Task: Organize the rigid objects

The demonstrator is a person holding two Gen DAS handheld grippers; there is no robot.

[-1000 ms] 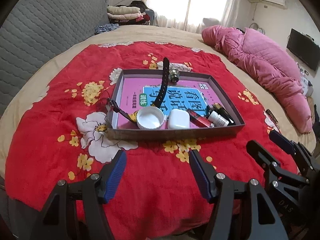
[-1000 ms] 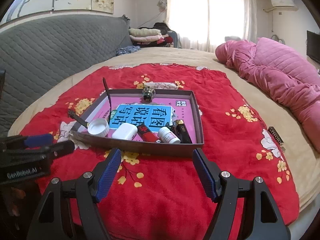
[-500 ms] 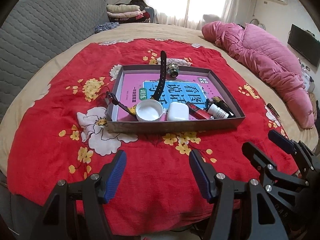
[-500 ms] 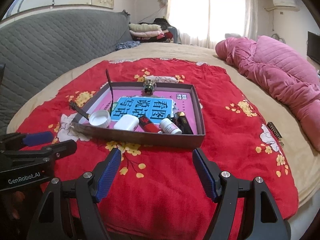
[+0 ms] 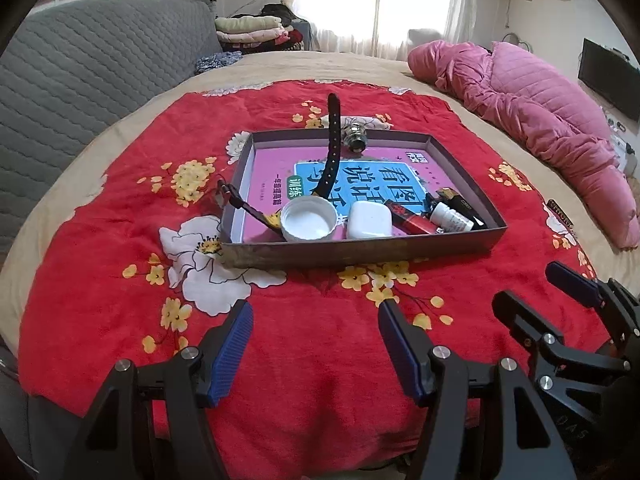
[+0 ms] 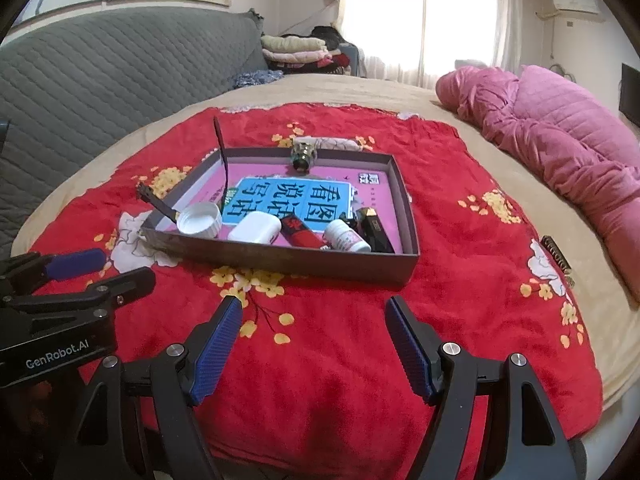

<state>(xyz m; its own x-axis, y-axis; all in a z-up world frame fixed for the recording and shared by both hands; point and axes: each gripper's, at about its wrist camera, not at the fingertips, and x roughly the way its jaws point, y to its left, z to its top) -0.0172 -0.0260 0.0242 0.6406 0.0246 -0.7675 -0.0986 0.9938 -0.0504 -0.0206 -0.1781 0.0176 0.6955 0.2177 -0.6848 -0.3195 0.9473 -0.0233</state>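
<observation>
A shallow grey tray (image 5: 360, 254) lies on a red floral blanket (image 5: 120, 280). It holds a pink and blue book (image 5: 360, 176), a white cap (image 5: 308, 222), a white case (image 5: 369, 220), a red tube (image 5: 412, 218), a small white bottle (image 5: 452, 216), a black lighter (image 5: 460, 202), a black watch strap (image 5: 332, 148) and a metal cylinder (image 5: 355, 138). My left gripper (image 5: 316, 320) is open and holds nothing, short of the tray's front wall. My right gripper (image 6: 313, 312) is likewise open before the tray (image 6: 280, 260), and shows in the left wrist view at the right edge (image 5: 560, 292).
A pink quilt (image 5: 540, 120) is heaped along the bed's right side. A grey padded headboard (image 5: 80, 80) runs along the left. Folded clothes (image 5: 256, 28) are stacked at the back. A small dark object (image 6: 556, 252) lies near the blanket's right edge.
Both views shift only slightly; the tray sits a little higher in the right wrist view. Both grippers stay open with nothing in them.
</observation>
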